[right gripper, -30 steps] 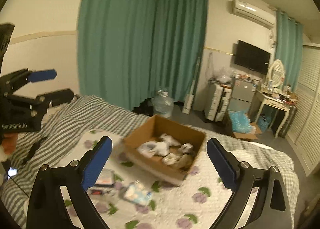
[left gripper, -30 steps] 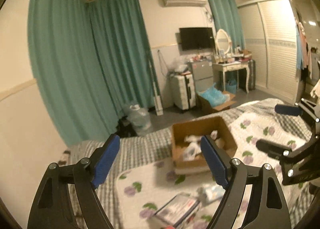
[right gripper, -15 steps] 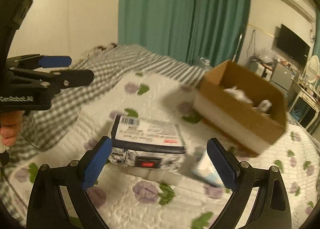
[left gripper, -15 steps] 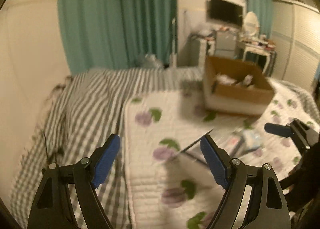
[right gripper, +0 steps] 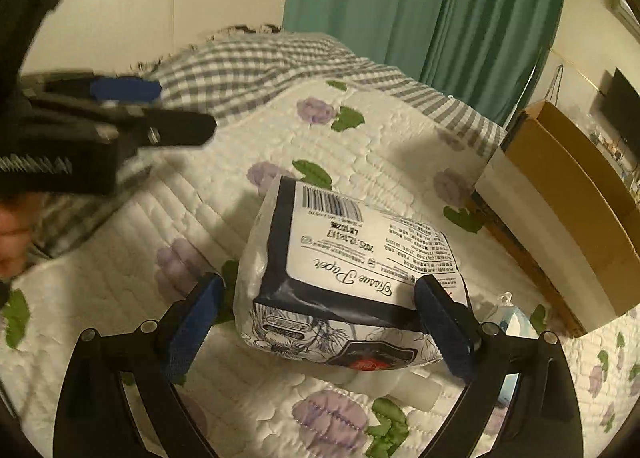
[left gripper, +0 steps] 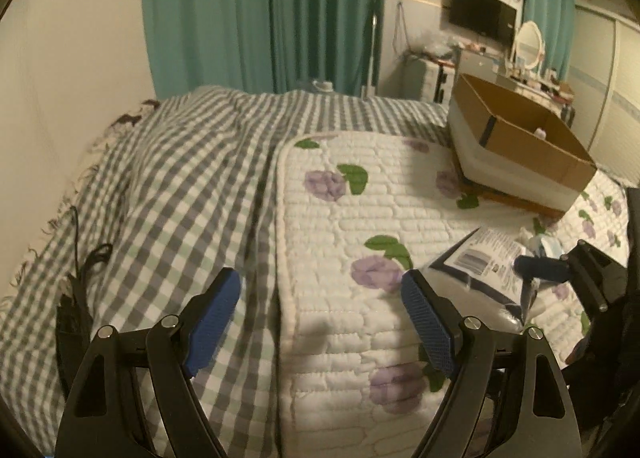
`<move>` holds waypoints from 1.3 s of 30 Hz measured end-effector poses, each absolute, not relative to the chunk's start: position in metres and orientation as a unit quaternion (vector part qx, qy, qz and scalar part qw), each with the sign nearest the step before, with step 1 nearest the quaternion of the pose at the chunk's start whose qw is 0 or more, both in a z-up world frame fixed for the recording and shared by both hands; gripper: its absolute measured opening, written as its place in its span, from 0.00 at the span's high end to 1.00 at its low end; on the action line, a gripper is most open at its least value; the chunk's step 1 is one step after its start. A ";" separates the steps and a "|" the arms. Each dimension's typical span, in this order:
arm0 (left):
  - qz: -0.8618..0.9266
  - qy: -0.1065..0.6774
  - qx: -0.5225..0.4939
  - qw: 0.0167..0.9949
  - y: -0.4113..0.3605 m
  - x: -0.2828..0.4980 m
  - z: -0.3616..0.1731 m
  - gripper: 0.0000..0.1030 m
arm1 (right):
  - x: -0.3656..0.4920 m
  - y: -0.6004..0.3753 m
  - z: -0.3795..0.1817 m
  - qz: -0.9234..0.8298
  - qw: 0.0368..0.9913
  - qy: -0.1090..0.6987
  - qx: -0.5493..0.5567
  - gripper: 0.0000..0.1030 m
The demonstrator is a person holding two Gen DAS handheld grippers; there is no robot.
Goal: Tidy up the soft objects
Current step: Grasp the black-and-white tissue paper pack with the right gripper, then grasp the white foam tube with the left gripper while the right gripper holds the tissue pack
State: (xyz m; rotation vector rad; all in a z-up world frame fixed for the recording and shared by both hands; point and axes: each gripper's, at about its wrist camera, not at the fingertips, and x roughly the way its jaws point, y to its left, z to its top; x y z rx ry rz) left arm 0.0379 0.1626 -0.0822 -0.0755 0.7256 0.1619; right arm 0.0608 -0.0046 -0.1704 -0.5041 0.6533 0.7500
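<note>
- Right hand-held gripper [right gripper: 316, 328]: spread wide, blue pads either side of the tissue paper pack [right gripper: 352, 278]. Right pad sits against the pack's near right corner; left pad stands just apart from its left side. Not pinching.
- Left hand-held gripper [left gripper: 320, 322]: spread wide, nothing between its pads, hovering over the seam where the quilt meets the checked blanket.
- Tissue paper pack: soft plastic-wrapped bundle, white label with barcode and "Tissue Paper" script, dark border, floral print on the near face. Lies on the quilt, to the near left of the cardboard box.
- Cardboard box [right gripper: 568, 214]: open-topped, brown with a white lower band, on the bed at far right. Contents barely visible from either view.
- Small pale-blue packet [right gripper: 508, 318]: on the quilt just right of the pack, partly hidden behind the right pad.
- Quilt [left gripper: 360, 218]: white, quilted, purple flowers with green leaves.
- Checked blanket [left gripper: 168, 178]: grey and white, left of the quilt.
- Curtains [left gripper: 260, 14]: teal, far wall.
</note>
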 end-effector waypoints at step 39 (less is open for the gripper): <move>0.018 0.404 0.011 0.914 0.002 0.058 -0.097 0.20 | 0.067 -0.224 -0.107 0.154 0.941 0.289 -0.090 0.51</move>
